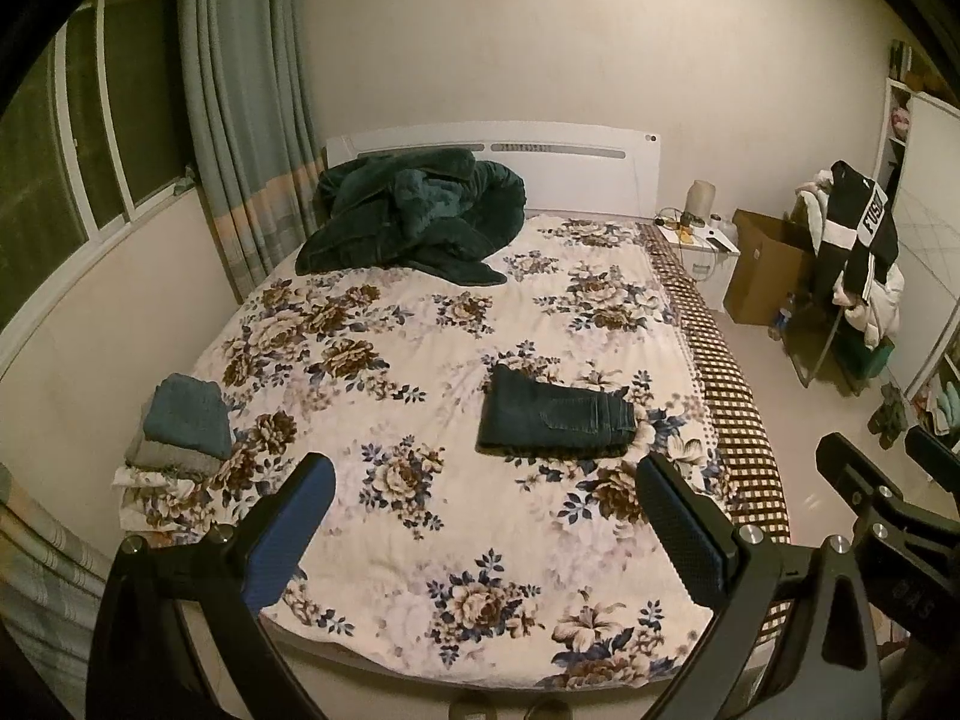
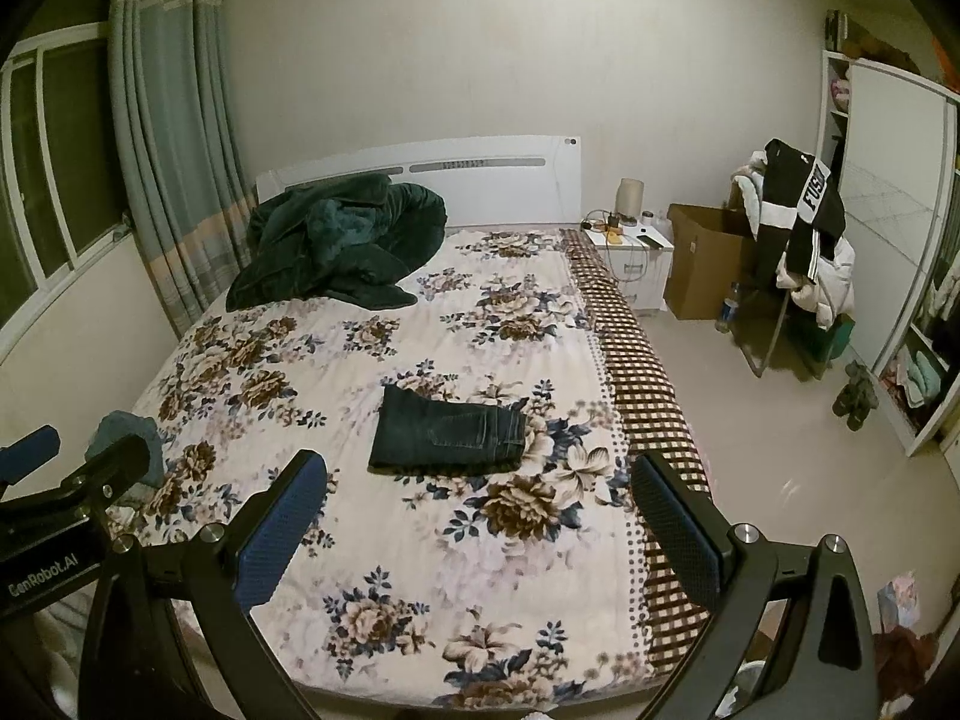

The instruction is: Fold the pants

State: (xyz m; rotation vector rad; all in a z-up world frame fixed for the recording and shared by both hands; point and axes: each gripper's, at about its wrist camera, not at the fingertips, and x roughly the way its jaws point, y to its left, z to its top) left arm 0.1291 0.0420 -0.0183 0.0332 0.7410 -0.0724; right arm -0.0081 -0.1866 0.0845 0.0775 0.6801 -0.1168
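Dark blue jeans lie folded into a flat rectangle on the floral bedsheet, right of the bed's middle; they also show in the right wrist view. My left gripper is open and empty, held above the foot of the bed, well short of the jeans. My right gripper is open and empty too, beside the left one and just as far back. Part of the right gripper's body shows at the right edge of the left wrist view.
A stack of folded clothes sits at the bed's left edge. A dark green blanket is heaped by the headboard. A nightstand, cardboard box and clothes-draped rack stand right of the bed. Wall and window are left.
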